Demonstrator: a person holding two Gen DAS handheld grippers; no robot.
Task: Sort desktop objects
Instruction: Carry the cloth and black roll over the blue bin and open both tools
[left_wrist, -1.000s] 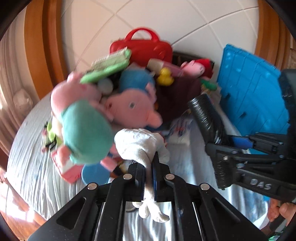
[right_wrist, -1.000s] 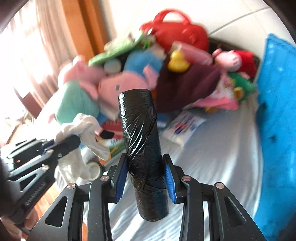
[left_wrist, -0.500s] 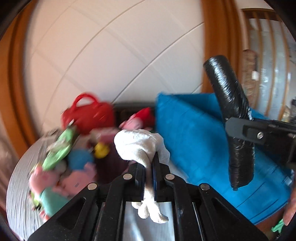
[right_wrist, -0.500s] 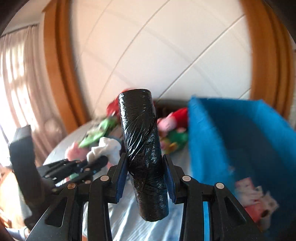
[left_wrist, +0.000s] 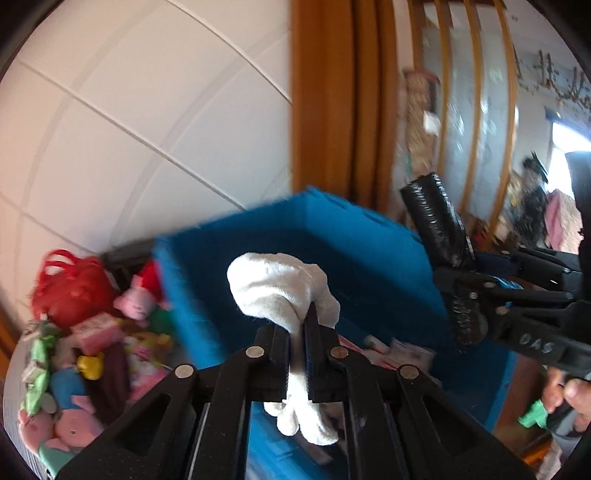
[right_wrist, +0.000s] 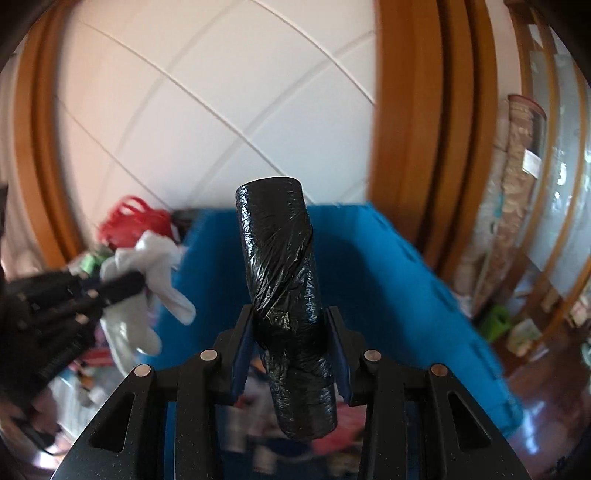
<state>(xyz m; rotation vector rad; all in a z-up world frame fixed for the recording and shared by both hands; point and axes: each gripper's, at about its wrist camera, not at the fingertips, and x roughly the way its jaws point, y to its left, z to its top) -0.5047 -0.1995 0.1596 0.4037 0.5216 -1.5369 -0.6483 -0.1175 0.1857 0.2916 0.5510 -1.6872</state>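
Overhead, two grippers hover at one blue bin (left_wrist: 373, 236): left gripper (left_wrist: 300, 325) jaws clamped on one white glove (left_wrist: 280, 291), right gripper (right_wrist: 290, 350) jaws clamped on one black roll (right_wrist: 284, 295).

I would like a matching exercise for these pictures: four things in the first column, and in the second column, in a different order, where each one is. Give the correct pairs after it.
Things:
1. white cloth
2. black roll
3. blue bin
4. red bag

Places:
A. at the back of the toy pile, near the white wall
B. clamped in the left gripper
C. ahead of and below both grippers
D. clamped in the right gripper

Pairs: 1-B, 2-D, 3-C, 4-A
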